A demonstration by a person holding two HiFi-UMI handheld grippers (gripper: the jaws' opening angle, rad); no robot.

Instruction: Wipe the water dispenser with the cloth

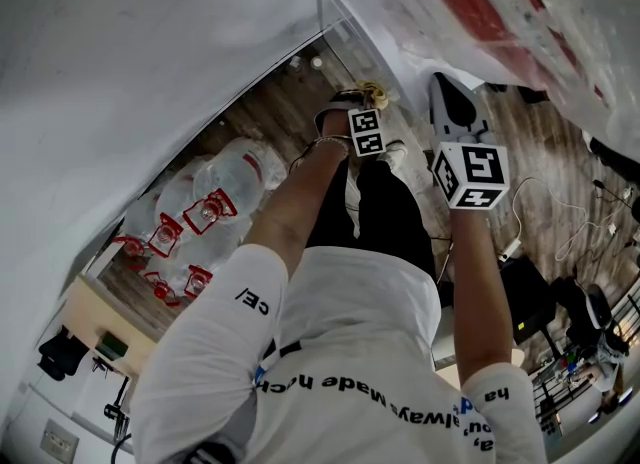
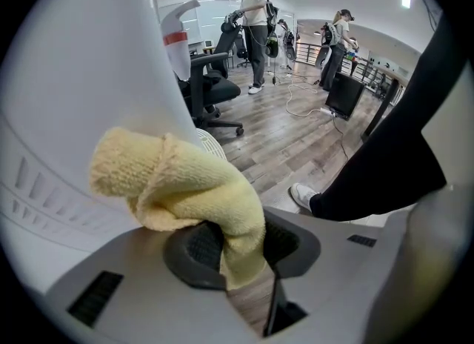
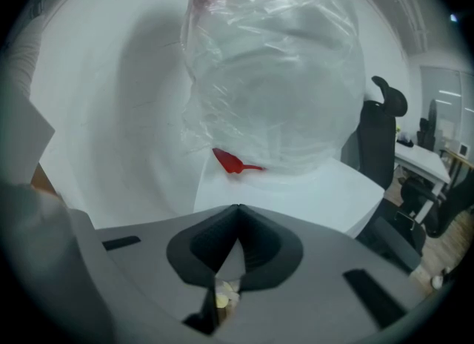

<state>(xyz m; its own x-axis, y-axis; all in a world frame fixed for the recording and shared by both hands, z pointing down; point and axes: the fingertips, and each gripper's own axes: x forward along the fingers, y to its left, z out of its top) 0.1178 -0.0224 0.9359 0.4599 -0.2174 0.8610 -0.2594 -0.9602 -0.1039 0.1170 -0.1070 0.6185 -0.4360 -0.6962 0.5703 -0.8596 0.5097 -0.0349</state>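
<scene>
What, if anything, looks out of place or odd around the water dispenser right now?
Nothing looks spilled or damaged. The one oddity is the bottle atop the water dispenser, wrapped in loose, crinkled clear plastic. The yellow cloth sits bunched in the left gripper.

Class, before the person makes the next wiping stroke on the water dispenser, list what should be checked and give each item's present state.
1. Cloth held: ok. The left tool is shut on the yellow cloth.
2. Cloth free for wiping: ok. A bunch sticks out past the jaws.
3. Cloth against the water dispenser wall: cannot tell. It is close, but contact is unclear.
4. Right tool out of the way: ok. It is shut, empty, and faces the plastic-wrapped bottle on top.
5. Bystanders clear: ok. They stand far across the floor.
</scene>
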